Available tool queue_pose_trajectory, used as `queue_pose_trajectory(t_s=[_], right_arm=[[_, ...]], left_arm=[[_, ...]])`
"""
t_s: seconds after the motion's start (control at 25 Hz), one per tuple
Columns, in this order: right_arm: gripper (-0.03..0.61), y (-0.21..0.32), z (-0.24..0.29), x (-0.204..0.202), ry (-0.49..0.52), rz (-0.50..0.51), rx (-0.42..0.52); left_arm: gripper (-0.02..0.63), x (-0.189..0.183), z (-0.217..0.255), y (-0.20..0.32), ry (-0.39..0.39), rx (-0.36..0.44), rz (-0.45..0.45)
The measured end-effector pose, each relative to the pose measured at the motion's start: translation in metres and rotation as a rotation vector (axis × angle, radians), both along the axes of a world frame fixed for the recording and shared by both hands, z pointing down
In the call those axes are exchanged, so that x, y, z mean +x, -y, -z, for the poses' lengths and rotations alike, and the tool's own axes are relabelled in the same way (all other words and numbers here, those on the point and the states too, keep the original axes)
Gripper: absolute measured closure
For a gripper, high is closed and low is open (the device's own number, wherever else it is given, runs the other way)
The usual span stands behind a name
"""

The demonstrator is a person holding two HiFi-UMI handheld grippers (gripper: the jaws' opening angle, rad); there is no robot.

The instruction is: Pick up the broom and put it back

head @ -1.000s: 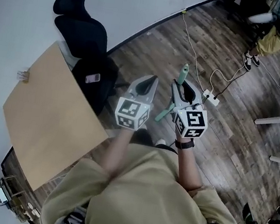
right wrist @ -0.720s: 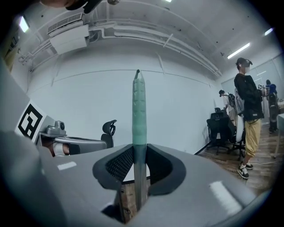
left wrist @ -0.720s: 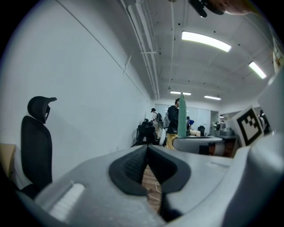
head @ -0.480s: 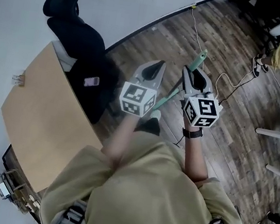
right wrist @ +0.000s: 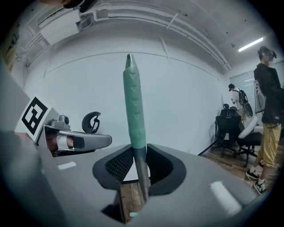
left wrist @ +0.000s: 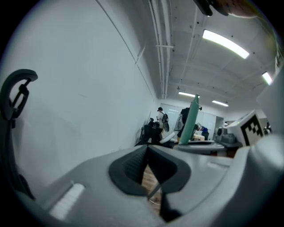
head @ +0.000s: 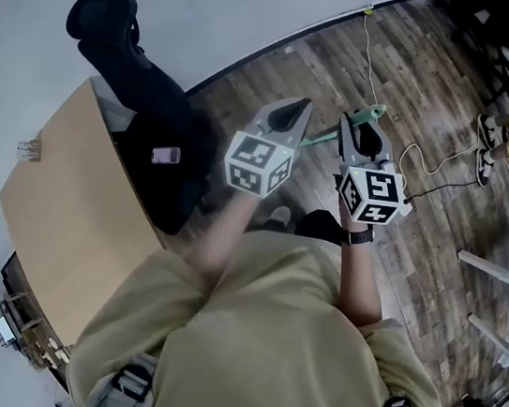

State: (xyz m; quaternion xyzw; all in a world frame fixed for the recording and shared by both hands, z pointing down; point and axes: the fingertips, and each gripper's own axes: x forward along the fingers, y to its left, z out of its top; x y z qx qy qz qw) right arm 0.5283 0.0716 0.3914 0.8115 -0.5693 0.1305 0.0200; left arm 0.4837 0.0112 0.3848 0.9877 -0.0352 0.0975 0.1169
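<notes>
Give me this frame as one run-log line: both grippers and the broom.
right gripper: shut on broom handle | left gripper: shut, empty | broom: green grip sticks out above the right gripper's jaws

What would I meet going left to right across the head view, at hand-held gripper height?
Tan board → phone on the black chair → left hand-held gripper, shut and empty → right hand-held gripper, shut on the broom handle → white cable loop → another person's sneaker.
</notes>
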Motion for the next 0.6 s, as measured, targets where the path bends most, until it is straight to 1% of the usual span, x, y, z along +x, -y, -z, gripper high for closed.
queue_pose_trajectory(t_s=[0.16,0.32,0.48,0.6], right_arm=[[0.483,0.032,-0.007,0.042,0.032,0.047,0.021],[0.482,0.071,-0.022,0.086,0.082,0.133,0.031],[0.480,0.122,-0.033,0.126,0.157,0.287,0.034],[0.480,0.154,-0.032,0.146,0.175,0.409,0.026]], left_arm=[[0.611,0.035,-0.010,0.032,0.007,-0.009,0.060],[0.611,0.070,-0.024,0.070,0.013,-0.041,0.161],[0.611,0.107,-0.035,0.107,0.022,-0.064,0.304],[0.611,0.132,-0.033,0.130,0.014,-0.066,0.410]])
